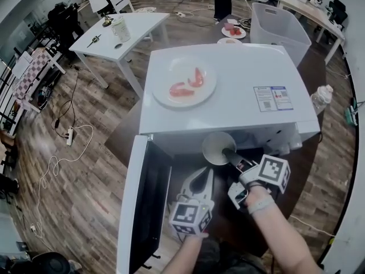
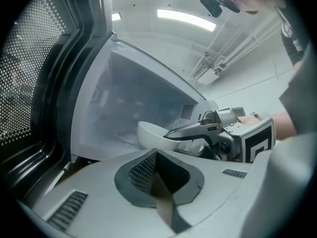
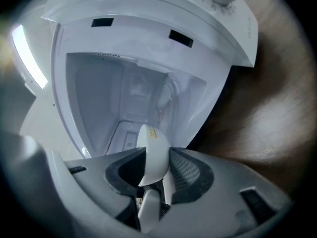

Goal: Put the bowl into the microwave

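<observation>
Small white round bowl [image 1: 217,146] sits at the mouth of the white box-shaped microwave [image 1: 228,96], half under its front edge in the head view. It is not yet set down inside, as far as I can judge.

Right gripper [image 1: 229,154] is clamped on the bowl's near wall, one jaw inside the rim and one outside. Its own view shows the wall edge-on, pinched between the pads. A rim grip like this probably leaves the underside free, so the bowl can be lowered flat onto the cavity floor [image 3: 126,133]. It also keeps the gripper body trailing outside the opening.

Left gripper [image 1: 210,172] hangs low beside the open dark-windowed microwave door [image 1: 145,204], jaws together with nothing between them. I read it as parked out of the bowl's way and close to the door for later.

The door is swung wide to the left, so the opening is unobstructed.

White round plate [image 1: 165,96] with red food pieces [image 1: 195,77] rests on the microwave's top, clear of the work.

Orientation: the bowl's mouth faces up. The left gripper view shows it roughly level, base down. Being round, it has no true long axis. Its axis of symmetry stands near vertical, and the held side faces the person while the free side points into the cavity
</observation>
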Demonstrator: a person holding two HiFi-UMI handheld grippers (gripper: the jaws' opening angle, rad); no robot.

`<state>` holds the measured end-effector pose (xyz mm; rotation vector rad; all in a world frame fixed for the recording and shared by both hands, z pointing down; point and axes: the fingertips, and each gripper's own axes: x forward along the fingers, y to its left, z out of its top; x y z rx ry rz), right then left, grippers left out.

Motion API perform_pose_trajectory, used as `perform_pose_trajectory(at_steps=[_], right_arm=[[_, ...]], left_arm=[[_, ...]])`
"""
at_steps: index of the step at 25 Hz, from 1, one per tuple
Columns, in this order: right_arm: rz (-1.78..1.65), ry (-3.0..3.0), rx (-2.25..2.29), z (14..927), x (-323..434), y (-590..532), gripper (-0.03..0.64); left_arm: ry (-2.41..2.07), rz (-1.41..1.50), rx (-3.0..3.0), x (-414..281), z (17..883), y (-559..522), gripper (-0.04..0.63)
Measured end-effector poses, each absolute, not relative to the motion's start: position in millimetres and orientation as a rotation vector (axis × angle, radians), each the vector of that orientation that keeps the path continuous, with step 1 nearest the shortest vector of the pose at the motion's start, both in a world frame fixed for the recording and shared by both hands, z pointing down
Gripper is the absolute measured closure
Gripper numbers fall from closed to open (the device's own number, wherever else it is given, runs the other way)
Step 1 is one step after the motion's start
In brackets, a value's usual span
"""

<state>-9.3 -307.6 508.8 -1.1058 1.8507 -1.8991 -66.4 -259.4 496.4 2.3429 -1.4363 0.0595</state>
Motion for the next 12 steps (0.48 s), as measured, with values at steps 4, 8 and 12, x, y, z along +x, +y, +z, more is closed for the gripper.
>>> perform_pose_trajectory(at_steps=[4, 8, 12], right_arm=[[-1.885, 1.843, -1.136, 510, -12, -310, 0.48], [-1.886, 1.827, -1.17, 510, -14, -313, 0.48], [-1.883, 1.812, -1.181, 509, -14, -317, 0.48]], left_arm=[[-1.423, 0.06, 2.355, -62, 494, -263, 0.592], [-1.426, 0.053, 2.357, -63, 489, -269, 0.591], [-1.429, 0.046, 2.354, -65, 488, -274, 0.592]])
